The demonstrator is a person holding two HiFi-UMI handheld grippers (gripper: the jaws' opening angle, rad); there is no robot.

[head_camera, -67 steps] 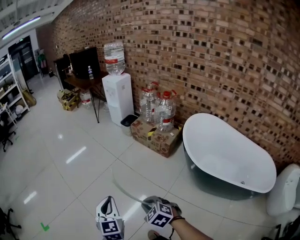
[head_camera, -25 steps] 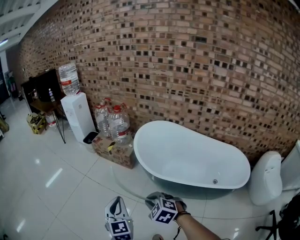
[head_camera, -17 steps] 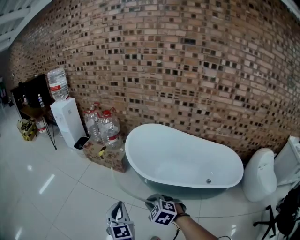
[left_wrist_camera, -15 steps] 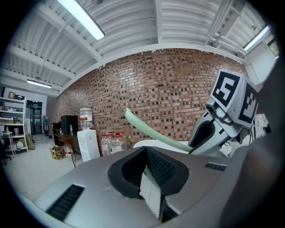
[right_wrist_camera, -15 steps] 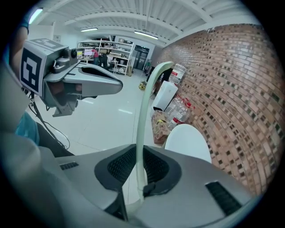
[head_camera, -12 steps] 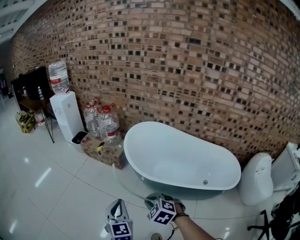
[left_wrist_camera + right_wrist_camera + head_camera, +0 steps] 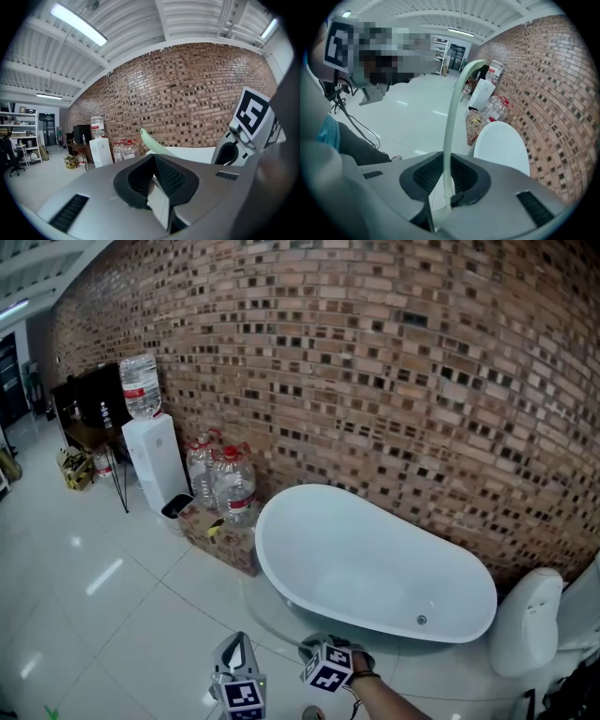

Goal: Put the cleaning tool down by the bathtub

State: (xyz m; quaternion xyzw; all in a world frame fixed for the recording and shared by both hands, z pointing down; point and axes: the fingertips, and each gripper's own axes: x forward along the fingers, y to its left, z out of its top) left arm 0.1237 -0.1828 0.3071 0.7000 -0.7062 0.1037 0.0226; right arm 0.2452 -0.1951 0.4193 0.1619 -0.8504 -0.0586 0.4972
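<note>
Mid-carry, with cleaning tool (image 7: 452, 122) pinched in right gripper (image 7: 446, 185) and arching ahead of it, left gripper (image 7: 154, 187) closed empty alongside, bathtub (image 7: 375, 568) just ahead: next, probably lowering beside it, then releasing.

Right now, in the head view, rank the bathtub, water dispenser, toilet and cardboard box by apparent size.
1. bathtub, by far the largest.
2. water dispenser and toilet: too alike to rank; the toilet is nearer and cut by the frame edge.
3. cardboard box, smallest.
</note>
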